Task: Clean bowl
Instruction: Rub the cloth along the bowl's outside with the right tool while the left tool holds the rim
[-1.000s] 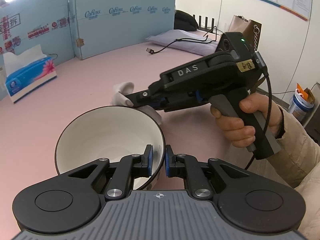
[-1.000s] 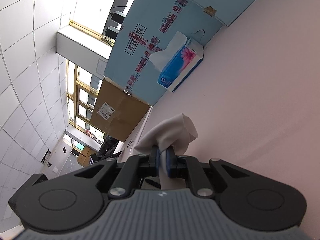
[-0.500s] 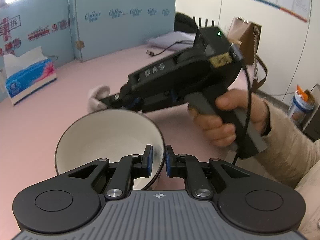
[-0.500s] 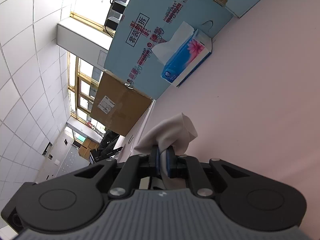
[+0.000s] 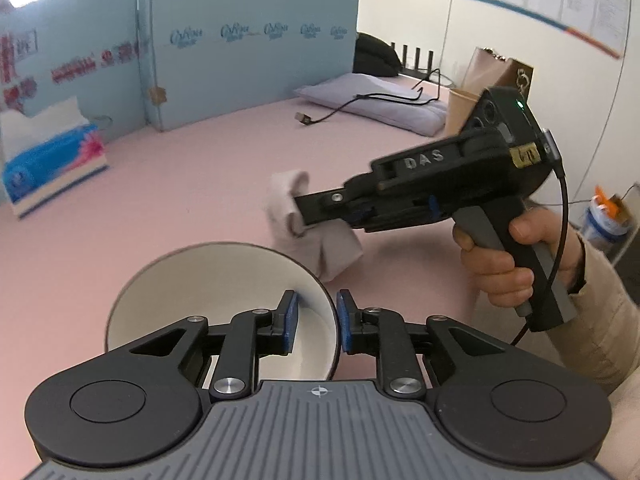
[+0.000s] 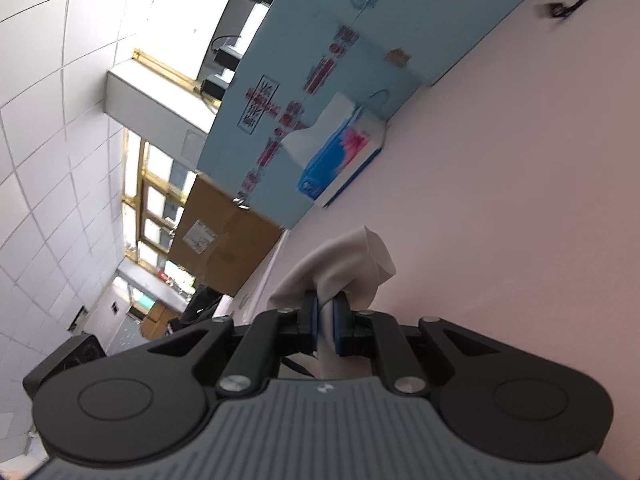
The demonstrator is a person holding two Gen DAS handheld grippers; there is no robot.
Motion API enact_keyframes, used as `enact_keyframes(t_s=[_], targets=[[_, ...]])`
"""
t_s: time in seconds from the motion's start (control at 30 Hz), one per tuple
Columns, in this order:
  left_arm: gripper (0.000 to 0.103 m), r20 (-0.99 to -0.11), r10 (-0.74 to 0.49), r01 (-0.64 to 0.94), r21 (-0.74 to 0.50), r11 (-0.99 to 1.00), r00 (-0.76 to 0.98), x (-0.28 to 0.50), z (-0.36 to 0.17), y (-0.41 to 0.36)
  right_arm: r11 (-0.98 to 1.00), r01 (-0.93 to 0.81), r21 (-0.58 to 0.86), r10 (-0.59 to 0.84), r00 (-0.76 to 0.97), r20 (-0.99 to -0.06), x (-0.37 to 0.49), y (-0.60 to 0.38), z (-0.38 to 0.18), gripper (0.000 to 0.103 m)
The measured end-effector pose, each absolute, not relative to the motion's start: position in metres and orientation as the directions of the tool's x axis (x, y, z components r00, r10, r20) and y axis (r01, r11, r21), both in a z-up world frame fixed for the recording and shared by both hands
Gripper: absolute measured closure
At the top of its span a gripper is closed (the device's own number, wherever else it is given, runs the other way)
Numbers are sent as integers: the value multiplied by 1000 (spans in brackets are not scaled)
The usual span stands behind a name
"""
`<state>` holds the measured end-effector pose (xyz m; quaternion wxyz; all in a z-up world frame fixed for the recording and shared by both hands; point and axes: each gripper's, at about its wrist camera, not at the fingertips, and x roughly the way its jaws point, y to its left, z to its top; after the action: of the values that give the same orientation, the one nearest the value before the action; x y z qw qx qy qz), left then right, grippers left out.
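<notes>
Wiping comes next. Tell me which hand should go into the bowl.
Right. The right tool is shut on the white cloth just beyond the bowl. The left tool straddles the bowl's rim, its jaws opening, holding no cloth.

Our left gripper [image 5: 316, 322] points steeply down, jaws opening, bowl [image 5: 224, 308] rim between its pads without clear contact. Our right gripper [image 6: 325, 322], at 2 o'clock in the left view, is clamped on the cloth [image 6: 340, 268]; hand [image 5: 516, 256] wraps its handle.
</notes>
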<state>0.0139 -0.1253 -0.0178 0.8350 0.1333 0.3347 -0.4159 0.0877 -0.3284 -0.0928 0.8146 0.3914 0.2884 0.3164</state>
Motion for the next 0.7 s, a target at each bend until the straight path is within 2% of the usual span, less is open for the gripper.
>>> enact_keyframes(t_s=[0.2,0.7], targets=[[91,-678,-597,794,-33,607,428,4,-11,-114,466,-287,837,756,621,-207,93,-304,-99,92],[86,-676,-590,798,-6,603,441,-14,-14,-100,425,-249,870,775,597,-207,119,-253,-95,92]])
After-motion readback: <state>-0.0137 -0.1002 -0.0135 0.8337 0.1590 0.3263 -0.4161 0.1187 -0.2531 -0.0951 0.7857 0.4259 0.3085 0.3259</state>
